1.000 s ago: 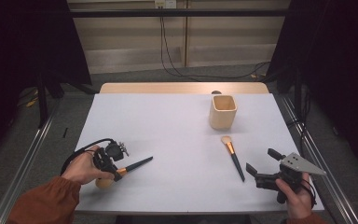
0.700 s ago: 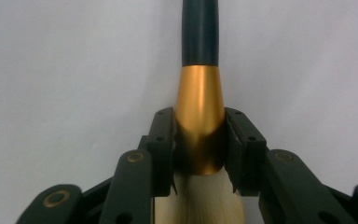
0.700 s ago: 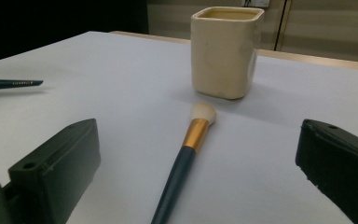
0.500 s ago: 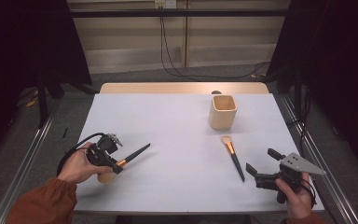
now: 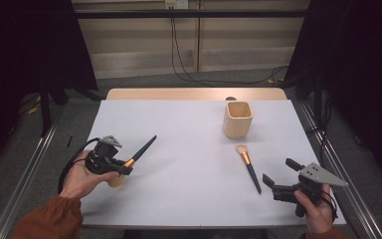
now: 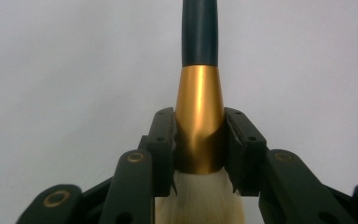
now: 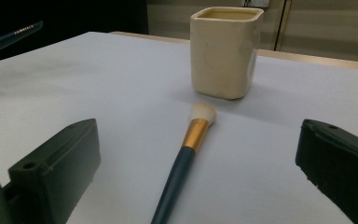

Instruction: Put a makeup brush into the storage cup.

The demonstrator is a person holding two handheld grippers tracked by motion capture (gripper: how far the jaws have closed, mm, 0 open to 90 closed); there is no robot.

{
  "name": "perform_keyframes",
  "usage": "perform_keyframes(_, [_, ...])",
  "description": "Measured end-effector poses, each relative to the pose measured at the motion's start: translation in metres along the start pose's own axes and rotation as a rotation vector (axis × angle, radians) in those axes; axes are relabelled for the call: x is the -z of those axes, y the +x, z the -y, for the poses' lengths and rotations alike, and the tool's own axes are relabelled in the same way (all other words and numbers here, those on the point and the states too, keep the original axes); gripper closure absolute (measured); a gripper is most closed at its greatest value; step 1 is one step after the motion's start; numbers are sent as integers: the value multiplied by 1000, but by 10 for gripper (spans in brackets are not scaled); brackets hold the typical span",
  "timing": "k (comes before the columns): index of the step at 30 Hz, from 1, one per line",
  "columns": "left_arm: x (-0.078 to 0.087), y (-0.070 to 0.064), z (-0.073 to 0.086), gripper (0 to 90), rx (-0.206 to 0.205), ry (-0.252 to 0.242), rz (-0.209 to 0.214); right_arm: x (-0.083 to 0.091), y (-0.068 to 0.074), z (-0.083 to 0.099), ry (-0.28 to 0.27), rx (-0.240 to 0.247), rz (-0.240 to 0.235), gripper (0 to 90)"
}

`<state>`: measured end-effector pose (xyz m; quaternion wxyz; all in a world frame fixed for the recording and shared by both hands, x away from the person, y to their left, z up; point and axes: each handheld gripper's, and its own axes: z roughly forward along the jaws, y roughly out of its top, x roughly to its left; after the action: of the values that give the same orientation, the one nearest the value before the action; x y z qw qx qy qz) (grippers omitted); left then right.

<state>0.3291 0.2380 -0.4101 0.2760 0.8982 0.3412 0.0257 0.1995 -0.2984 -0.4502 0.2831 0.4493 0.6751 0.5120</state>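
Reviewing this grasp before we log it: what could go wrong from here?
1. The left gripper holds its brush by the tapered gold ferrule, right at the bristles; that smooth cone might slide or pivot between the jaws.
2. The handle sticks far out from the grip, so it could clip the cup rim if carried there.
3. The second brush lies just ahead of the open right gripper; a careless approach could roll it.
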Motion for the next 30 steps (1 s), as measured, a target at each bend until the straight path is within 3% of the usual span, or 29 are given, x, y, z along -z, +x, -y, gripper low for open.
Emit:
perform_keyframes(1, [0, 0, 0, 663, 0, 0, 0, 0, 0, 0, -1, 0, 1, 0])
perform_keyframes(4, [2, -2, 1, 663, 14, -72, -1, 0, 0, 0, -1, -2, 1, 0])
perform_keyframes(8, [2, -3, 2, 663, 18, -105, -17, 0, 0, 0, -1, -4, 2, 0])
perform_keyframes(10, [2, -3, 2, 663, 13, -94, -23, 0, 0, 0, -2, -4, 3, 0])
perform_keyframes(14, [1, -4, 6, 663, 36, -149, -21, 0, 0, 0, -3, -4, 3, 0])
perform_keyframes(18, [5, -5, 9, 663, 17, -243, -5, 0, 0, 0, -2, -4, 2, 0])
perform_keyframes(21, [7, -8, 9, 663, -7, -297, 29, 0, 0, 0, -2, -5, 3, 0])
perform_keyframes(30, [2, -13, 9, 662, -24, -349, 33, 1, 0, 0, -4, -9, 1, 0])
